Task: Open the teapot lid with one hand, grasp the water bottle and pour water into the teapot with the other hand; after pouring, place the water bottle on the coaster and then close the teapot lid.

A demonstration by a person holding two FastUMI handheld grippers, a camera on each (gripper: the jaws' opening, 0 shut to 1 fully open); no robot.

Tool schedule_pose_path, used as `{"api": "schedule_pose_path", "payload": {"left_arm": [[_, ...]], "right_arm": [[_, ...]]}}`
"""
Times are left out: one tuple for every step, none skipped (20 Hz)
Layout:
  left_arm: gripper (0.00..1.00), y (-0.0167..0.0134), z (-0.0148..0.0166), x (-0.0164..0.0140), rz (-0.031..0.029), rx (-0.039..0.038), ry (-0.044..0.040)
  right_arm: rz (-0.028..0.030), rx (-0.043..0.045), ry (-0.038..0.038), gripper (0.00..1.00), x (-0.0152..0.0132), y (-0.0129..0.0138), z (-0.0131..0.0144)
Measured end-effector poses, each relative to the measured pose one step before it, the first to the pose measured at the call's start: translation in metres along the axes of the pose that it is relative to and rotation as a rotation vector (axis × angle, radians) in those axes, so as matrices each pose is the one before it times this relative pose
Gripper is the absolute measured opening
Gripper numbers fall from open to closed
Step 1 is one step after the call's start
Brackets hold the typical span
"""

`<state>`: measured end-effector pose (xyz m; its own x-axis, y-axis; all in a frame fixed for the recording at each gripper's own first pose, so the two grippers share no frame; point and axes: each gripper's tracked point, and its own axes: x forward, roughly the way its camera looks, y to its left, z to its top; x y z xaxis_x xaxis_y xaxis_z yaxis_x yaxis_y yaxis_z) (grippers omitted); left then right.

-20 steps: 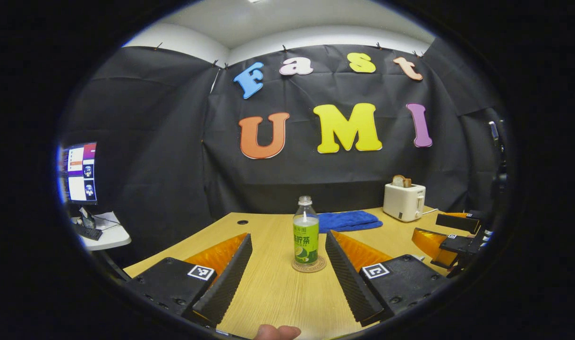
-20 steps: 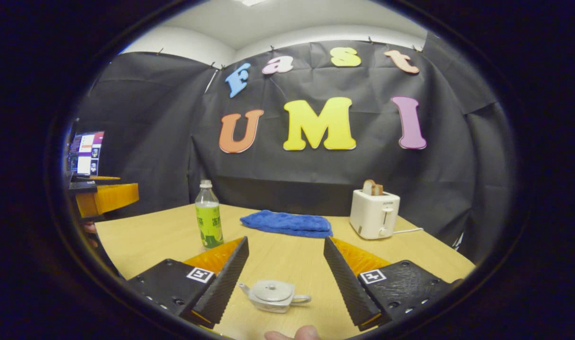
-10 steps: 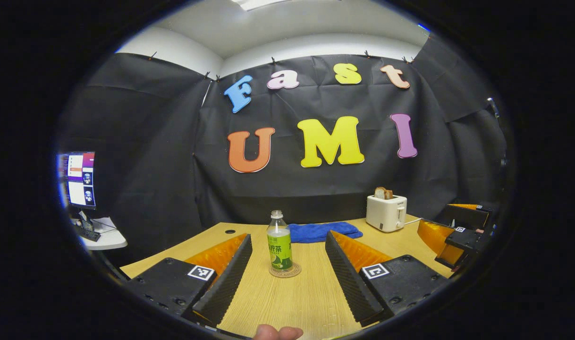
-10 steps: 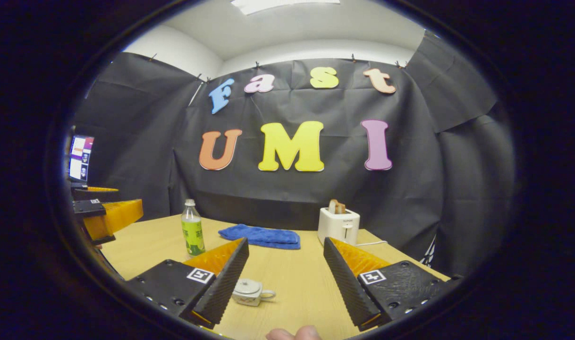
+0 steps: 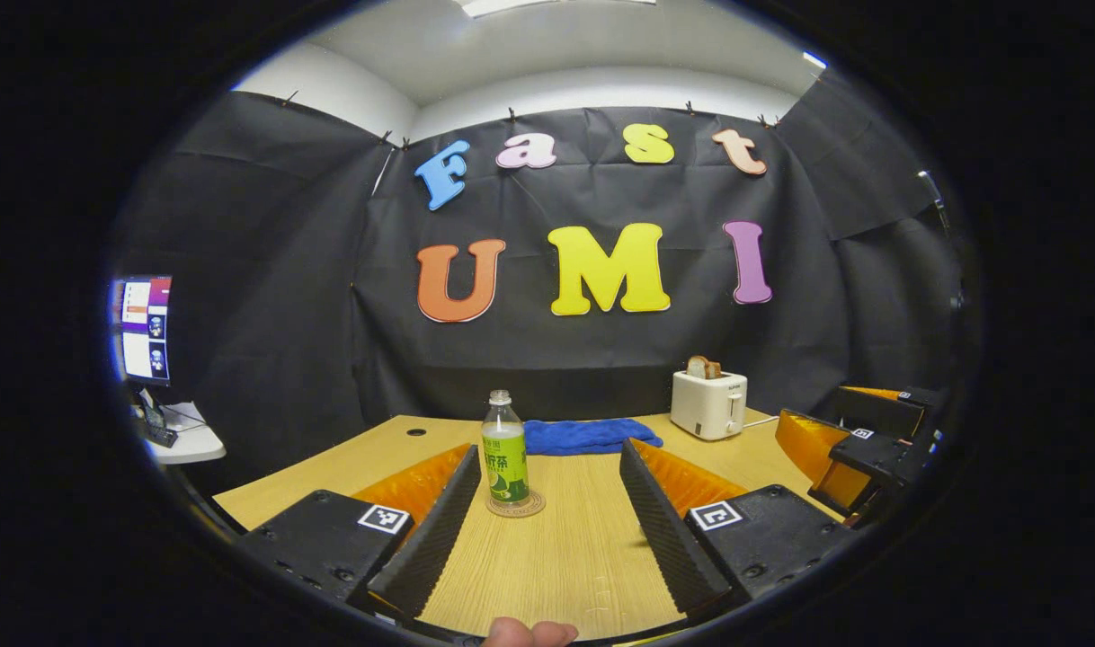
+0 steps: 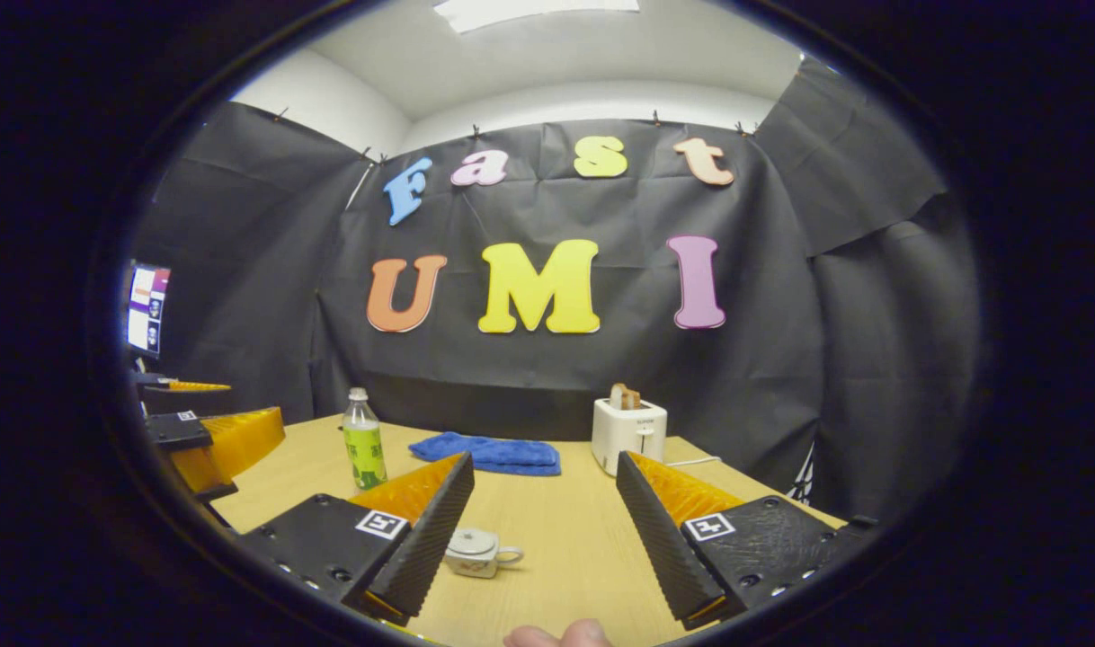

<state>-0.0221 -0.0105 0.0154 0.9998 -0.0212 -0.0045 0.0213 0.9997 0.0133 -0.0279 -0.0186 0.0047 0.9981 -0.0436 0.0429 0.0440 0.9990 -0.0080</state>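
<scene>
Pulling both grippers back over the last second, I now have the left gripper [image 5: 543,526] and right gripper [image 6: 540,530] wide open and empty, bottle [image 5: 504,449] upright on its coaster [image 5: 515,505], teapot [image 6: 476,552] lidded, so task looks finished.

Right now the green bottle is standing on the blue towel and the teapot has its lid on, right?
Not quite. The left gripper view shows the bottle standing on the round coaster, with the blue towel behind it. The teapot does have its lid on.
</scene>
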Motion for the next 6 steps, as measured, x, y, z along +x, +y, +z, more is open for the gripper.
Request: {"api": "schedule_pose_path", "payload": {"left_arm": [[0.97, 0.00121, 0.00058, -0.00031, 0.00142, 0.00457, -0.00291], [0.97, 0.00232, -0.00055, 0.00034, 0.00433, 0.00005, -0.00119], [0.97, 0.00149, -0.00111, 0.00072, 0.00333, 0.00072, 0.00356], [0.97, 0.00118, -0.00035, 0.00080, 0.00313, -0.00129, -0.00179], [0.97, 0.00245, -0.00033, 0.00056, 0.00657, 0.00025, 0.00152], [0.97, 0.00205, -0.00017, 0.00032, 0.00466, -0.00056, 0.00221]], "right_arm": [[0.00049, -0.00363, -0.00103, 0.96, -0.00008, 0.00070, 0.00088], [0.00166, 0.00273, 0.00113, 0.96, 0.00036, 0.00166, -0.00042], [0.00336, 0.00412, -0.00035, 0.96, -0.00086, 0.00200, 0.00072], [0.00246, 0.00183, 0.00028, 0.96, 0.00042, 0.00127, -0.00022], [0.00316, 0.00154, 0.00364, 0.96, 0.00107, 0.00155, -0.00057], [0.00238, 0.00018, 0.00860, 0.96, 0.00137, 0.00145, -0.00279]]}}
